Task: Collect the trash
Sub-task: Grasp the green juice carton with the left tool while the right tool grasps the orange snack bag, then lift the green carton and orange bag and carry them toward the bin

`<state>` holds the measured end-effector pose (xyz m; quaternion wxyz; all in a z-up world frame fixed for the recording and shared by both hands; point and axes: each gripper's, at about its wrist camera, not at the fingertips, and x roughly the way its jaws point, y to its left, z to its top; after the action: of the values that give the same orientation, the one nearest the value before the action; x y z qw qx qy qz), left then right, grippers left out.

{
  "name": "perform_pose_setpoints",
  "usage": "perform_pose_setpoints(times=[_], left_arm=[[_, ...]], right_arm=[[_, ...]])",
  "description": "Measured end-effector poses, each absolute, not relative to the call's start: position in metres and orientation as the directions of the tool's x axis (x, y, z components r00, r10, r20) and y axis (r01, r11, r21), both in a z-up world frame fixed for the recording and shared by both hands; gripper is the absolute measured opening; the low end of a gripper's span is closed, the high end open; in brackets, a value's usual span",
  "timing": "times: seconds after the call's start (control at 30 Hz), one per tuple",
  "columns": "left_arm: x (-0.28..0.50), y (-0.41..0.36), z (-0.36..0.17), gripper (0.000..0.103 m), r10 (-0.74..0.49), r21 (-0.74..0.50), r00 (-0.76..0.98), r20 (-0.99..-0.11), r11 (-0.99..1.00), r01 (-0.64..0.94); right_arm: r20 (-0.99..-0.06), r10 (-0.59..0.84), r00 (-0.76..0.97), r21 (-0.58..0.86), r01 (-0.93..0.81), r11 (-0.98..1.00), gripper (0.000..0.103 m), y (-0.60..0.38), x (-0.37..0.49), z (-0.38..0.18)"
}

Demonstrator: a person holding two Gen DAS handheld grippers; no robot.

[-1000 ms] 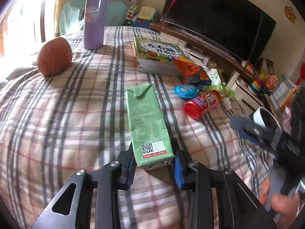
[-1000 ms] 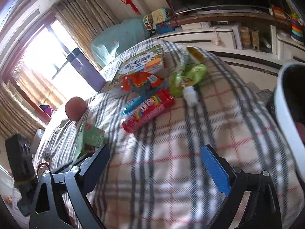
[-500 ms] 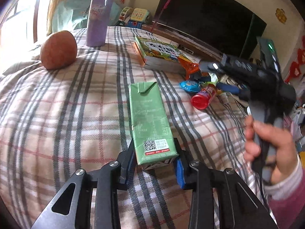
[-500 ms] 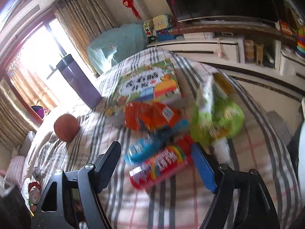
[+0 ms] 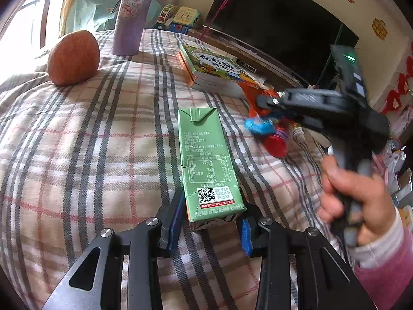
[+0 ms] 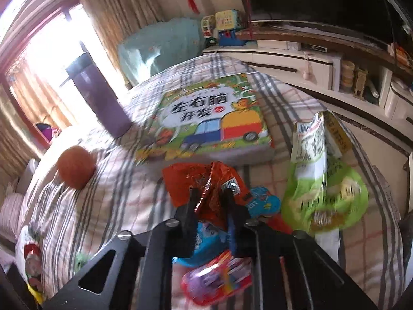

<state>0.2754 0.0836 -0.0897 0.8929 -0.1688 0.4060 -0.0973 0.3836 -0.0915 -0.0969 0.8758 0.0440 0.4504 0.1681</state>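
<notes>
The left gripper (image 5: 211, 222) pinches the near end of a green drink carton (image 5: 206, 162), creased, lying flat on the plaid cloth (image 5: 77, 155). The right gripper (image 6: 210, 201) is closing on a crumpled orange-red foil wrapper (image 6: 201, 183), seemingly pinched already, just below the picture book (image 6: 206, 118).

Red tube (image 6: 216, 281) blurred under the right tool (image 6: 210, 200) — blue packet (image 6: 206, 242) partly hidden, green pouch (image 6: 325, 196) smeared.
</notes>
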Motion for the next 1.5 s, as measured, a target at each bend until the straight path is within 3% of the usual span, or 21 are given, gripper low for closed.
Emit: perform_pose_setpoints(times=[0.3,0.57,0.93,1.5], left_arm=[[0.265,0.069,-0.082,0.032,-0.282,-0.325,0.661,-0.695,0.944,0.061],[0.246,0.037,-0.074,0.031,-0.34,-0.35,0.638,-0.691,0.93,0.116],[0.232,0.014,-0.063,0.031,-0.338,-0.329,0.63,-0.699,0.934,0.136],[0.219,-0.058,-0.031,0.031,-0.401,-0.303,0.627,-0.668,0.916,0.264]], right_arm=[[-0.776,0.405,0.484,0.27,-0.325,0.906,0.011,-0.114,0.293,-0.09],[-0.717,0.409,0.564,0.308,-0.271,0.912,0.01,-0.18,0.242,-0.058],[-0.766,0.321,0.557,0.249,-0.203,0.947,0.01,-0.229,0.214,-0.075],[-0.702,0.334,0.629,0.31,-0.152,0.939,0.01,-0.289,0.197,-0.058]])
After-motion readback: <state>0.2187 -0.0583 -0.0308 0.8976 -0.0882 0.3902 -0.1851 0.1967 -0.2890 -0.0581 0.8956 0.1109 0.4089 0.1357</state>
